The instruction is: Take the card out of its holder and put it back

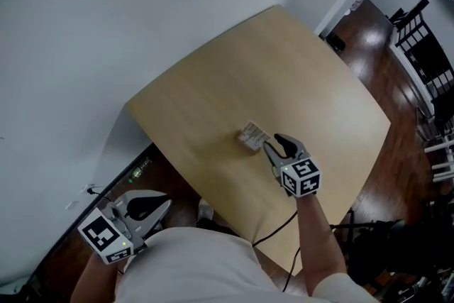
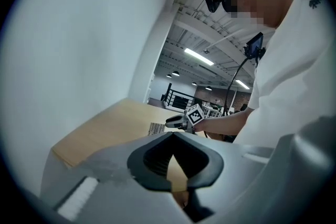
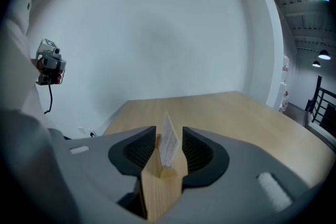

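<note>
A white printed card (image 1: 254, 130) stands upright in a small wooden holder (image 1: 246, 143) near the middle of the pale wooden table (image 1: 284, 74). My right gripper (image 1: 273, 144) is at the holder, open. In the right gripper view the card (image 3: 169, 140) rises from the holder (image 3: 159, 186) between the two dark pads (image 3: 137, 152), with a gap on each side. My left gripper (image 1: 159, 208) is off the table's near-left corner, close to the person's body, shut and empty. From the left gripper view (image 2: 172, 136) the card (image 2: 156, 128) and the right gripper (image 2: 177, 122) show far off.
A white wall (image 1: 106, 25) runs along the table's far-left side. Dark wooden floor (image 1: 376, 60) lies to the right, with black chairs (image 1: 425, 46) beyond. A cable (image 1: 273, 230) hangs over the near table edge. A power strip (image 1: 140, 169) lies on the floor by the wall.
</note>
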`<action>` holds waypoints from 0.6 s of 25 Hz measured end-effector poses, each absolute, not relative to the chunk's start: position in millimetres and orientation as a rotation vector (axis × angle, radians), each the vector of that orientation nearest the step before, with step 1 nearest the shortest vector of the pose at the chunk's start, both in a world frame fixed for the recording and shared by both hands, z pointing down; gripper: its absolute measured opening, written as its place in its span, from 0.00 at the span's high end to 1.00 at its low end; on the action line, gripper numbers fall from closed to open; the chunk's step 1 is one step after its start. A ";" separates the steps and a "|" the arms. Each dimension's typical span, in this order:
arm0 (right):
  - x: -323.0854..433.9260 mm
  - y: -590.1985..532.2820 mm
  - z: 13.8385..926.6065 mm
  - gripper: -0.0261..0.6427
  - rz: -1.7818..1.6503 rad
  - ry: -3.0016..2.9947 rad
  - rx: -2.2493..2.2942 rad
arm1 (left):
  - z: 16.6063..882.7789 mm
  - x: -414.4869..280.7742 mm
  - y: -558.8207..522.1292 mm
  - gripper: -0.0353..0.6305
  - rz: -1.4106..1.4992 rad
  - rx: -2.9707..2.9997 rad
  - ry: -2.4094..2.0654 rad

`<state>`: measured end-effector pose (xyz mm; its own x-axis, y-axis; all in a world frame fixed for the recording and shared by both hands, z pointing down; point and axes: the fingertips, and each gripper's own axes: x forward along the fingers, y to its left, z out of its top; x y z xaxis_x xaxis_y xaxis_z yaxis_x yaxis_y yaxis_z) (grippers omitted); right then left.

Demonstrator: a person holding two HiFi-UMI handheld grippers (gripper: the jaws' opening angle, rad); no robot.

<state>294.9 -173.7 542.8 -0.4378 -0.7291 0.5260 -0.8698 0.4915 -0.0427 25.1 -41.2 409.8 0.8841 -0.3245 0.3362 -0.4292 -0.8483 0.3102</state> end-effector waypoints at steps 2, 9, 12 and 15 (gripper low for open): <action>292.8 -182.5 551.9 0.72 0.447 -2.310 1.280 | 409.7 26.9 -43.0 0.94 0.394 2.664 -0.563; 280.5 -200.1 573.8 0.73 0.513 -2.368 1.125 | 411.3 29.9 -52.1 0.94 0.400 2.631 -0.630; 275.9 -203.1 576.3 0.82 0.520 -2.381 1.087 | 412.8 27.7 -56.2 0.94 0.397 2.617 -0.663; 273.4 -203.2 577.2 0.87 0.527 -2.388 1.054 | 412.8 27.9 -56.8 0.94 0.394 2.610 -0.675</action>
<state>273.4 -203.2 577.2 -0.5919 -0.5784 0.5614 -0.7611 0.6304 -0.1528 27.9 -56.8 412.8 0.8424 -0.3959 0.3655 -0.5130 -0.7968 0.3192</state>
